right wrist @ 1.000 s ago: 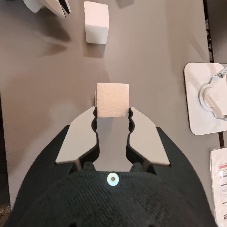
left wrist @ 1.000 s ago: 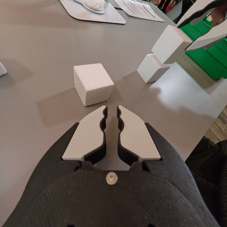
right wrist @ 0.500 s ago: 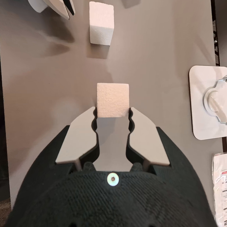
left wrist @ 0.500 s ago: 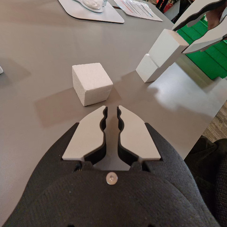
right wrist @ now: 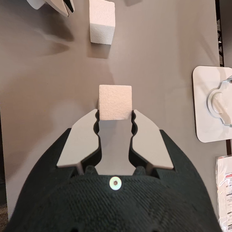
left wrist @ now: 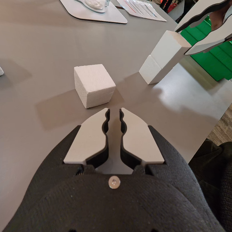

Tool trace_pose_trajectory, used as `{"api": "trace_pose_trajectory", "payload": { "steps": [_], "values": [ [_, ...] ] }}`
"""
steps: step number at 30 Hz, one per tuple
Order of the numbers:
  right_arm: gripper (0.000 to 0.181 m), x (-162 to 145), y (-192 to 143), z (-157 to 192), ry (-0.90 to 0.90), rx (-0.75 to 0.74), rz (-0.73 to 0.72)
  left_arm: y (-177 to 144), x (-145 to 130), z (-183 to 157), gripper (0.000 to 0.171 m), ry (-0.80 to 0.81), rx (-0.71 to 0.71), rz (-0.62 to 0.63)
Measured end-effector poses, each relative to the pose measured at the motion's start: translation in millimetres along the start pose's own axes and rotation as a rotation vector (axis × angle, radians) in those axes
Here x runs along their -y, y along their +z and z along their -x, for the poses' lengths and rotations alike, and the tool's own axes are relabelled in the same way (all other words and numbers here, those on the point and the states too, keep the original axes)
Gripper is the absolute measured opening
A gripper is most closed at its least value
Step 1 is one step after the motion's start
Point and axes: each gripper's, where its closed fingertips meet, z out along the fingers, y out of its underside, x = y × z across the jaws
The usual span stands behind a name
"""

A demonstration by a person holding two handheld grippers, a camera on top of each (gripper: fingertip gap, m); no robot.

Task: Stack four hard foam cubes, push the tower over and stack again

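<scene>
My right gripper (right wrist: 115,110) is shut on a white foam cube (right wrist: 115,102). In the left wrist view this cube (left wrist: 168,47) sits squarely on top of a second foam cube (left wrist: 150,72) on the grey table (left wrist: 50,50), with the right gripper (left wrist: 180,42) still clamped on it from the right. My left gripper (left wrist: 114,109) is empty, its jaws nearly together with a narrow gap. It hovers just short of a third foam cube (left wrist: 94,85), which also shows in the right wrist view (right wrist: 102,22), next to the left gripper (right wrist: 67,7).
A white mat with a clear glass object (left wrist: 95,13) and a plastic bag of papers (left wrist: 141,11) lie at the far side. The table edge (left wrist: 213,125) runs on the right, with green crates (left wrist: 207,62) beyond. A foam piece (left wrist: 1,71) shows at the far left. Some 20 centimetres of space lies between my two pairs of fingers.
The right gripper has lowered its cube from a tilted hover onto the lower cube, so the two now line up as a stack. The left gripper has hardly moved.
</scene>
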Motion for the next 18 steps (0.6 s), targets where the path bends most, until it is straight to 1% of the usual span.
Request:
{"api": "trace_pose_trajectory", "payload": {
  "steps": [15,18],
  "values": [
    [0.050,-0.1,0.0,0.6,-0.012,0.001,0.000,0.8,-1.1,-1.0,0.015,-0.003,-0.006,0.008],
    [0.050,-0.6,-0.8,3.9,-0.018,0.029,-0.002,0.7,-1.0,-1.1,0.015,-0.002,-0.005,0.007]
  ]
}}
